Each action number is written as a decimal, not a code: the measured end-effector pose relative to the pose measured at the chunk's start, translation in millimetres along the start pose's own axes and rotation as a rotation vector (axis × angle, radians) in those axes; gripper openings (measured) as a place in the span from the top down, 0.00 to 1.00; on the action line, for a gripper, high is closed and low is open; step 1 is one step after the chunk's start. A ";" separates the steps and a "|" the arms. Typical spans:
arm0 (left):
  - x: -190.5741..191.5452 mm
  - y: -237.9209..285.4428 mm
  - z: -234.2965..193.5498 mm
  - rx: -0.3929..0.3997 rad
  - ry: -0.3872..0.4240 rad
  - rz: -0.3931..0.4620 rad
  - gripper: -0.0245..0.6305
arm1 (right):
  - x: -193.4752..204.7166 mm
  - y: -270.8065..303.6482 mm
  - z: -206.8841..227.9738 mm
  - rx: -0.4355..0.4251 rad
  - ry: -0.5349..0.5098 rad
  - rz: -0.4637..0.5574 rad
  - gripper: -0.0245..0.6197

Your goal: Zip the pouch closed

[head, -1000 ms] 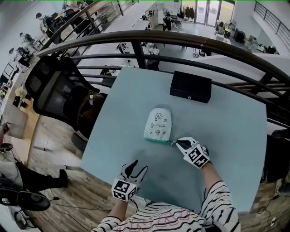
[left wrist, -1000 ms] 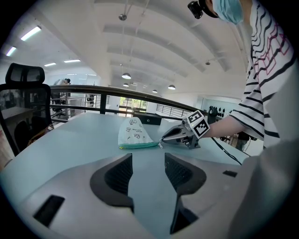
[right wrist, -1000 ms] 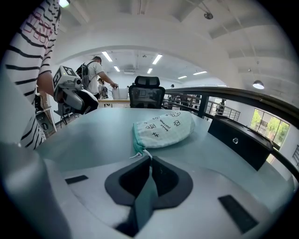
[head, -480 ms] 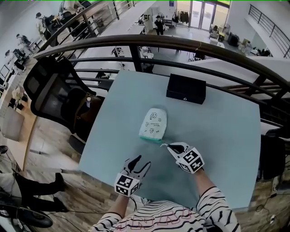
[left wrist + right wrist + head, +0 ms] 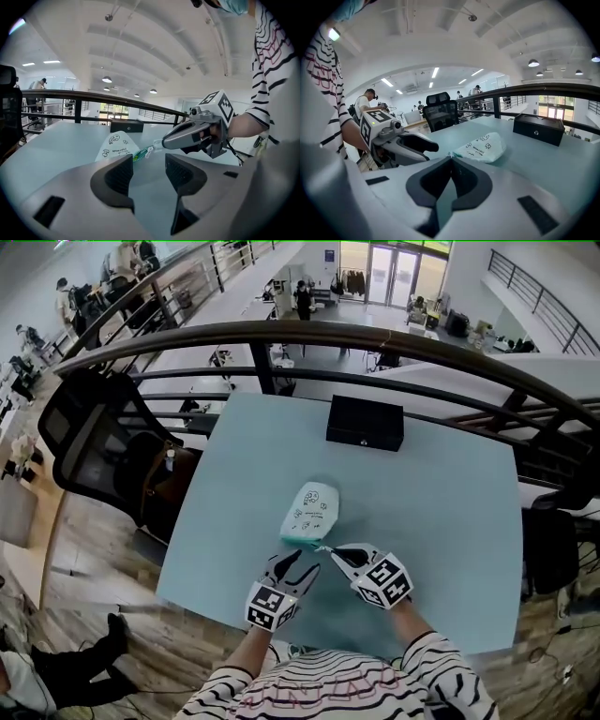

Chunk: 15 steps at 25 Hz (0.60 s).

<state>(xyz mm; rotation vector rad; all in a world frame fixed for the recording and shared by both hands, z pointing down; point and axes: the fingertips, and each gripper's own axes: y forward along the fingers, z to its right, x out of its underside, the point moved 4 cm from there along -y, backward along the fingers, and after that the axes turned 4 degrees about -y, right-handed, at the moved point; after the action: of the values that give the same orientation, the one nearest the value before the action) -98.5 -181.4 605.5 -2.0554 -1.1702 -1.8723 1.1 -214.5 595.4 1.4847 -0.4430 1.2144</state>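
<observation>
A white pouch (image 5: pixel 310 510) with small printed drawings and a green zipper lies flat on the pale blue table (image 5: pixel 450 502). My right gripper (image 5: pixel 327 550) is at the pouch's near edge, shut on the white zipper pull (image 5: pixel 147 151). In the right gripper view its jaws (image 5: pixel 450 158) meet just before the pouch (image 5: pixel 483 146). My left gripper (image 5: pixel 300 564) hovers open just left of the right one, nothing between its fingers. In the left gripper view the pouch (image 5: pixel 115 144) lies beyond the open jaws (image 5: pixel 149 164).
A black box (image 5: pixel 365 423) stands at the table's far edge, under a dark curved railing (image 5: pixel 375 334). A black office chair (image 5: pixel 94 437) stands off the table's left side. The table's front edge runs close under both grippers.
The right gripper has risen and drawn back toward me and to the left, still at the zipper end. The left gripper has moved forward and right, closing in beside it.
</observation>
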 end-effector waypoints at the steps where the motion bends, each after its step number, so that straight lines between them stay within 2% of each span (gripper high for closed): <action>1: 1.1 1.4 3.5 0.014 0.004 -0.004 0.63 | -0.5 -2.7 -5.6 0.000 -0.001 0.001 0.92; 9: 3.4 4.8 29.4 0.098 0.046 -0.024 0.65 | 1.9 -21.1 -34.6 0.034 -0.050 -0.041 0.92; 12: 4.8 5.7 40.3 0.130 0.070 -0.036 0.82 | 3.8 -26.1 -36.6 0.063 -0.038 -0.043 0.92; 15: 5.4 8.1 49.0 0.146 0.075 -0.042 0.85 | 5.6 -29.4 -41.8 0.075 -0.040 -0.044 0.92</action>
<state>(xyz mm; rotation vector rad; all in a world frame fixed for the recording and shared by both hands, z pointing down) -55.1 -156.9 602.5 -1.8824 -1.2989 -1.8060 8.6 -166.2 579.5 1.5772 -0.3931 1.1802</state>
